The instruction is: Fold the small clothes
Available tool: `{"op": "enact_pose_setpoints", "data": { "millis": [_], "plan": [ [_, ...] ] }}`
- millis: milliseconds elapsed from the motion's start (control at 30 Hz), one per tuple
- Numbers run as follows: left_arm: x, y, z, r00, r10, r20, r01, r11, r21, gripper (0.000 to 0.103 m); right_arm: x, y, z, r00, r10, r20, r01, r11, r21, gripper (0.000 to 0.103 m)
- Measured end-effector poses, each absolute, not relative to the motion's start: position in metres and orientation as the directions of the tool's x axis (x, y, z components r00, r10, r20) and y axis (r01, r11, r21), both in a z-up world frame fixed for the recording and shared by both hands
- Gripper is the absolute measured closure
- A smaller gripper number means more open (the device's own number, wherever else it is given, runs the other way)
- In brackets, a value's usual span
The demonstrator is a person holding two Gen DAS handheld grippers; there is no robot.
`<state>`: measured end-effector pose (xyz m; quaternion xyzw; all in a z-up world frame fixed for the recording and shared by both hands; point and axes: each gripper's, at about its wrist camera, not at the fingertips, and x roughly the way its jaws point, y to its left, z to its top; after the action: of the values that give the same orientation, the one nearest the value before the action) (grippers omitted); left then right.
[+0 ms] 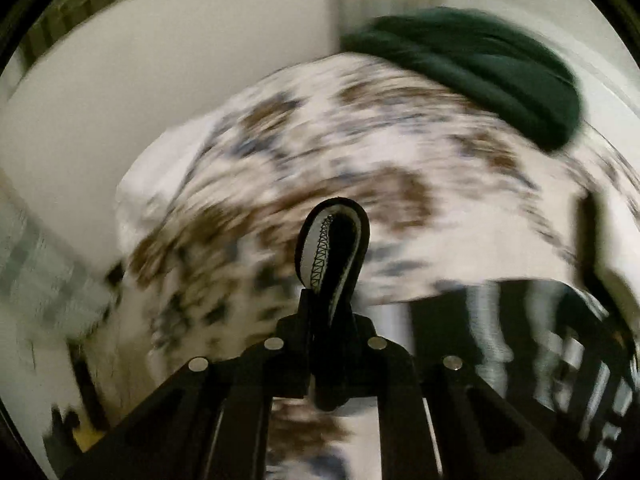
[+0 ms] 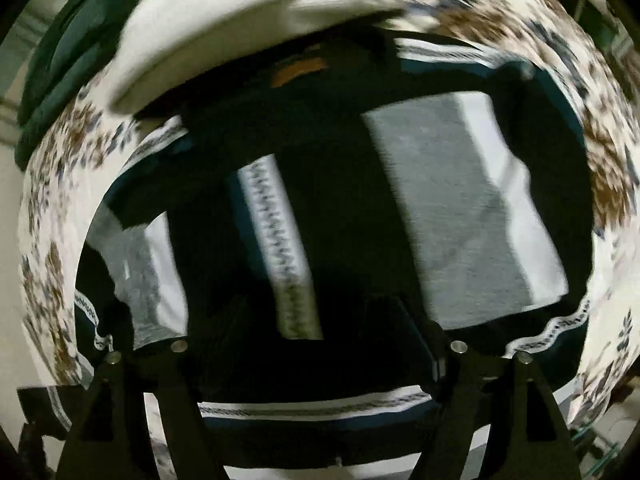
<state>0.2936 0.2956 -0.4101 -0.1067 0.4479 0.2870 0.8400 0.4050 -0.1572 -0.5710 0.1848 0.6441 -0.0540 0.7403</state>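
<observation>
In the left wrist view my left gripper (image 1: 330,300) is shut on a loop of black cloth with a white stitched edge (image 1: 332,244), held above the patterned bed cover (image 1: 360,148). The black garment with grey and white panels (image 1: 520,332) lies at lower right, blurred. In the right wrist view the same black garment (image 2: 340,220) is spread on the bed cover (image 2: 52,208), with a grey and white panel (image 2: 472,216) and a white patterned stripe (image 2: 280,248). My right gripper (image 2: 308,344) hangs over it, its fingers wide apart and dark against the cloth.
A dark green folded cloth (image 1: 480,64) lies at the far edge of the bed; it also shows in the right wrist view (image 2: 60,48). A white pillow or sheet (image 2: 224,12) lies beyond the garment. A pale wall (image 1: 160,60) stands at left.
</observation>
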Motion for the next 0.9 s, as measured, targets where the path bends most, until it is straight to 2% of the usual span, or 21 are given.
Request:
{"op": "enact_pose_setpoints", "data": {
  "millis": [133, 333, 500, 600, 633, 667, 700, 733, 767, 900],
  "plan": [
    [0.341, 0.180, -0.401, 0.521, 0.223, -0.824, -0.383, 0.924, 0.008, 0.095, 0.396, -0.214, -0.564, 0.173, 0.153, -0.973, 0.352, 0.913, 0.206, 0.026],
    [0.385, -0.005, -0.410, 0.538, -0.020, -0.843, -0.085, 0.993, -0.078, 0.095, 0.398, -0.314, -0.556, 0.164, 0.105, -0.981, 0.381, 0.911, 0.161, 0.026],
    [0.388, -0.114, -0.417, 0.511, -0.133, -0.849, 0.068, 0.991, -0.114, 0.093, 0.401, -0.384, -0.549, 0.160, 0.044, -0.986, 0.396, 0.912, 0.105, 0.026],
    [0.386, -0.153, -0.423, 0.493, -0.136, -0.859, 0.115, 0.989, -0.090, 0.091, 0.401, -0.422, -0.551, 0.138, 0.052, -0.989, 0.417, 0.903, 0.105, 0.026],
    [0.383, -0.163, -0.423, 0.498, -0.129, -0.858, 0.124, 0.989, -0.077, 0.086, 0.401, -0.423, -0.554, 0.137, 0.062, -0.989, 0.423, 0.899, 0.115, 0.026],
    [0.383, -0.167, -0.423, 0.502, -0.118, -0.857, 0.129, 0.990, -0.060, 0.068, 0.400, -0.427, -0.554, 0.139, 0.080, -0.987, 0.430, 0.893, 0.133, 0.026],
    [0.384, -0.168, -0.422, 0.504, -0.107, -0.857, 0.131, 0.990, -0.046, 0.056, 0.400, -0.436, -0.554, 0.146, 0.103, -0.984, 0.437, 0.886, 0.157, 0.026],
    [0.381, -0.165, -0.421, 0.510, -0.098, -0.854, 0.128, 0.991, -0.038, 0.030, 0.401, -0.439, -0.552, 0.154, 0.121, -0.981, 0.440, 0.880, 0.178, 0.026],
    [0.382, -0.162, -0.420, 0.518, -0.090, -0.851, 0.120, 0.992, -0.032, 0.021, 0.400, -0.438, -0.551, 0.160, 0.135, -0.978, 0.443, 0.876, 0.193, 0.026],
    [0.369, -0.106, -0.413, 0.551, 0.038, -0.833, -0.004, 0.999, 0.043, 0.021, 0.401, -0.435, -0.540, 0.211, 0.286, -0.935, 0.451, 0.820, 0.353, 0.026]
  ]
}}
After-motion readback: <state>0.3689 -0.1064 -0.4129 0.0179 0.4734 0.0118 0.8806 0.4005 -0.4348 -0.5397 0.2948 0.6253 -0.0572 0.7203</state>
